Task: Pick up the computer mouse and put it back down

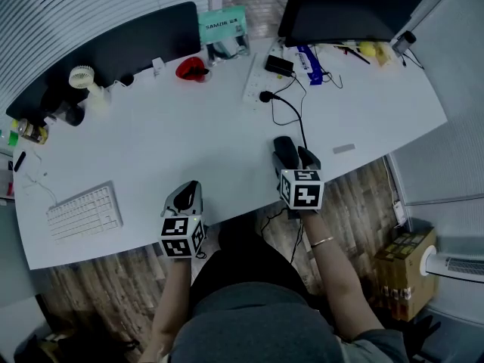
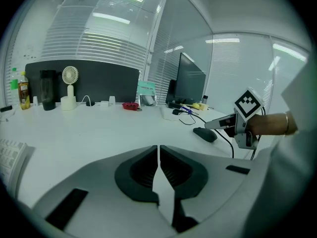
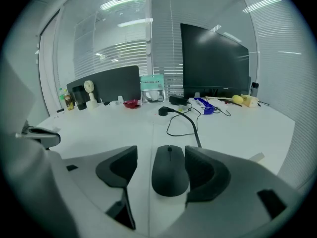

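White desk (image 1: 151,142) fills the head view, a keyboard (image 1: 83,212) at its left and a dark monitor (image 1: 348,6) at the back; the left gripper (image 1: 187,191) sits at the near edge, the right gripper (image 1: 295,156) farther in.

Left gripper view: jaws pressed together, nothing between them; the computer mouse (image 2: 204,134) lies on the desk just beyond the other gripper's tips.

Right gripper view: jaws wide apart; the mouse rests on the desk between them, against the right jaw and clear of the left; a black cable (image 3: 190,123) loops beyond.
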Tool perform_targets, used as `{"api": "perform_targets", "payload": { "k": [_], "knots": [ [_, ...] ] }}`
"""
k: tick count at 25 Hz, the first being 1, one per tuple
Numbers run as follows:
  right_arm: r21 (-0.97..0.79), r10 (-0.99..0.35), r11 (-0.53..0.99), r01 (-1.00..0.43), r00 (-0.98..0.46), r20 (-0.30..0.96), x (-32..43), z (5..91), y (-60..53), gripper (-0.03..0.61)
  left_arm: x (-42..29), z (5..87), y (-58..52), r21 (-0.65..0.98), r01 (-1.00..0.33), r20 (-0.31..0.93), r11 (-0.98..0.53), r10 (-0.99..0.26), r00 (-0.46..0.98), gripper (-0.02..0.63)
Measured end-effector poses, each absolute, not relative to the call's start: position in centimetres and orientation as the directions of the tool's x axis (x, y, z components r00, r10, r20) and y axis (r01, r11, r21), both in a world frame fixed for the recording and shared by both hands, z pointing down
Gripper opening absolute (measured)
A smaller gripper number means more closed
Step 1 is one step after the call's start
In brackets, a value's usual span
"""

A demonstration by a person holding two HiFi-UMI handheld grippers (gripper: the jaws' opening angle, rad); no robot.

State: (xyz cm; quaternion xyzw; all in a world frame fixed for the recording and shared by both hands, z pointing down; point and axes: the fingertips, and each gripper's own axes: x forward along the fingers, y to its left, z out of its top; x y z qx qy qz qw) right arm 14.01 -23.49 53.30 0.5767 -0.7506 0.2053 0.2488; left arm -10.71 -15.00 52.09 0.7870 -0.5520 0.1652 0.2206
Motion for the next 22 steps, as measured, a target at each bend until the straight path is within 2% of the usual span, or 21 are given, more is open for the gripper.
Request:
{"api": "perform_targets", "payload": {
  "k": [6,14,22],
  "knots": [
    [-0.049,-0.784,0.268,-0.962,-0.247,0.570,13.0,51.4,-21.4,0.271,-10.8,51.6,-14.0,0.154,-0.943,0.495,-0.296,-0.802,0.333,0.032],
    [-0.047,-0.815,0.287,-0.957,-0.269,0.513,12.2,49.4,-18.6,0.156,-10.4,50.9,-12.9,0.144,-0.941,0.473,-0.306,-0.814,0.337,0.032],
    [-0.075,-0.832,0.292,-0.953,-0.292,0.471,11.3,48.1,-15.8,0.098,-10.0,50.2,-11.6,0.130,-0.936,0.455,-0.326,-0.819,0.349,0.032]
  ]
}}
